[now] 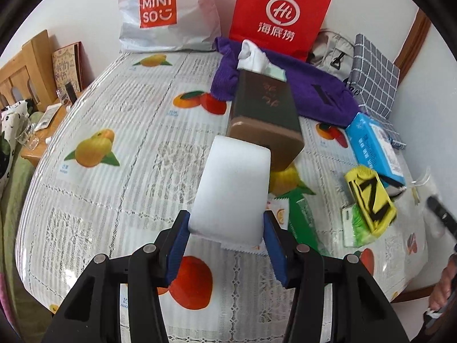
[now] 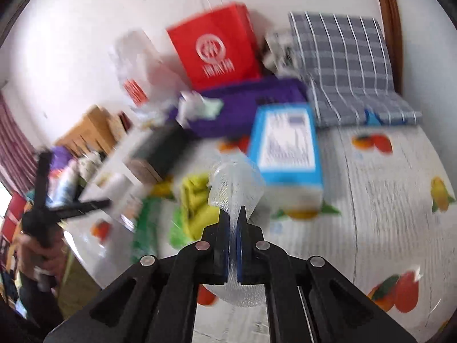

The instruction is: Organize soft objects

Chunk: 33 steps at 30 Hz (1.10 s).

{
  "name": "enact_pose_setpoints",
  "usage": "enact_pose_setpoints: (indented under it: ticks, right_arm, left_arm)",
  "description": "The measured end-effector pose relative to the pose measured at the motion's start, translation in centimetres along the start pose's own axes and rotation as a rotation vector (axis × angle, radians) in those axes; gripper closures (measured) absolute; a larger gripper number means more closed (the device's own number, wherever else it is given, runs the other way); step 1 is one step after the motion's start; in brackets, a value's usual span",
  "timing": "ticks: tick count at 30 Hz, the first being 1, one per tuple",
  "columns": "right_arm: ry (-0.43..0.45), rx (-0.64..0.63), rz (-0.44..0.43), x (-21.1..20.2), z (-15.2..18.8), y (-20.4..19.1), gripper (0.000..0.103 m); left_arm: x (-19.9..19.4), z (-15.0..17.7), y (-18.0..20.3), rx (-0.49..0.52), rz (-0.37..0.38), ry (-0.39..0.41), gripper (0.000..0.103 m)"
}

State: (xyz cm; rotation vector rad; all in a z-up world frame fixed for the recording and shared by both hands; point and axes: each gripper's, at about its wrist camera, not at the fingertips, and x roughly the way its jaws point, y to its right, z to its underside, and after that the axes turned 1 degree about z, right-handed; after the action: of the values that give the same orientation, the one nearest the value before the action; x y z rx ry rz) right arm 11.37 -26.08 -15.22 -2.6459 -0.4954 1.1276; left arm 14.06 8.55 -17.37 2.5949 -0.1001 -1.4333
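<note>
A white foam block (image 1: 234, 183) sits between the blue pads of my left gripper (image 1: 227, 220), which is shut on its near end above the table. In the blurred right wrist view my right gripper (image 2: 234, 214) is shut on a sheet of clear bubble wrap (image 2: 234, 180), lifted off the table. Ahead lie a yellow cloth (image 1: 371, 197) with black marks, a purple towel (image 1: 308, 85) and a white sock (image 1: 251, 54). The sock rests on the far end of a brown and dark green box (image 1: 265, 114).
The table (image 1: 114, 114) has a fruit-print cover. A blue tissue pack (image 1: 374, 145), a green packet (image 1: 302, 214) and a grey checked cloth (image 1: 374, 74) lie on the right. A red paper bag (image 1: 280, 14) and a white Miniso bag (image 1: 165, 14) stand against the back wall.
</note>
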Motion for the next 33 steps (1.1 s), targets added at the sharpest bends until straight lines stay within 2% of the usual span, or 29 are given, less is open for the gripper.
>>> enact_pose_setpoints:
  ticks: [8,24,26,28,30,33]
  right_arm:
    - [0.098,-0.021,-0.059,-2.5,-4.1,-2.0,0.099]
    - [0.225,-0.065,-0.236,-7.9,-8.1,-5.6,0.099]
    - [0.215,-0.065,-0.248,-7.6,-8.0,-5.7,0.099]
    - [0.181,-0.070,-0.190,-6.0,-7.2,-5.4,0.099]
    - [0.104,-0.057,-0.121,-3.5,-5.8,-4.4,0.099]
    - [-0.056,-0.021,-0.026,1.3,-2.5,-2.3,0.099]
  left_arm:
    - [-2.1,-1.3,0.8,0.014,0.011,0.047,0.054]
    - [-3.4,-2.5,1.5,0.017,0.032,0.082,0.054]
    - [-3.4,-2.3,1.3,0.012,0.030,0.077,0.054]
    - [-3.3,-2.1,1.1,0.007,0.029,0.074,0.054]
    - [-3.1,-1.9,0.9,0.004,0.031,0.072,0.054]
    - [-2.8,-1.7,0.9,0.004,0.028,0.065,0.054]
